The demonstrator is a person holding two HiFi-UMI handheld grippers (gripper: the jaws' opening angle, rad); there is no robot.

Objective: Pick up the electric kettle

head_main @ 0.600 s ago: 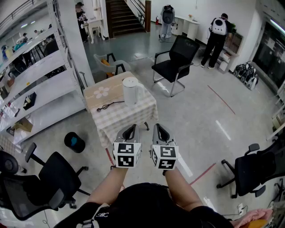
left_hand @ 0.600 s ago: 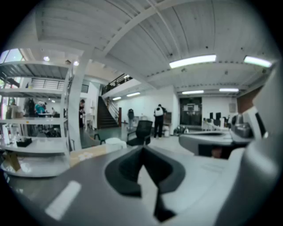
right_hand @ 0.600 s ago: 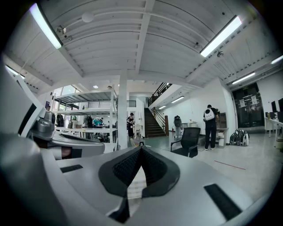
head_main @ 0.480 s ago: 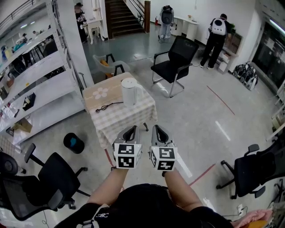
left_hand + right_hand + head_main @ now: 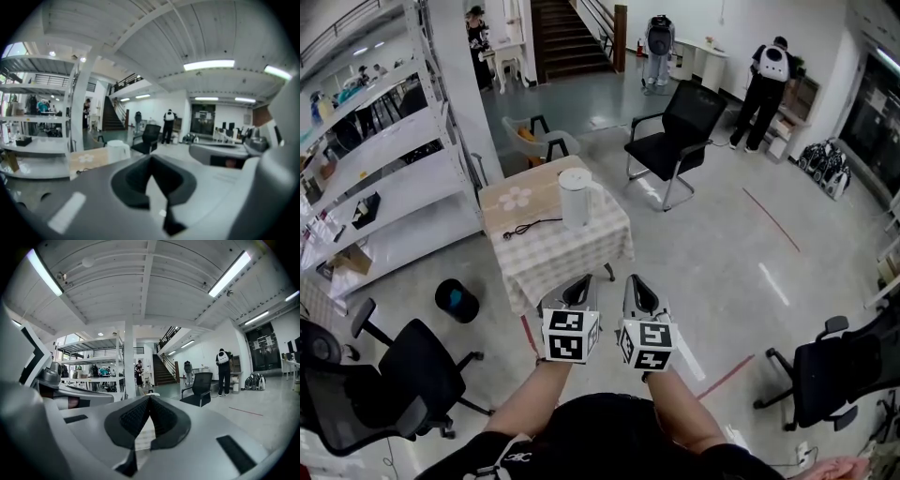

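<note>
The white electric kettle (image 5: 576,199) stands upright on a small table with a checked cloth (image 5: 555,251), and its black cord (image 5: 528,225) lies to its left. In the head view my left gripper (image 5: 580,281) and right gripper (image 5: 636,281) are side by side in the air, short of the table's near edge. Both are shut with nothing between the jaws. In the left gripper view the kettle (image 5: 118,150) shows ahead and to the left, beyond the closed left gripper (image 5: 150,157). The right gripper (image 5: 149,397) also points level toward the table.
White shelving (image 5: 384,183) runs along the left. A black office chair (image 5: 677,127) and a small chair (image 5: 540,138) stand behind the table. A black bin (image 5: 455,299) sits at the table's left. Wheeled chairs stand near left (image 5: 398,375) and near right (image 5: 844,361). People (image 5: 767,80) stand far back.
The head view has shifted slightly, so both grippers sit a little lower in the frame. They stay side by side and shut. The kettle has not moved.
</note>
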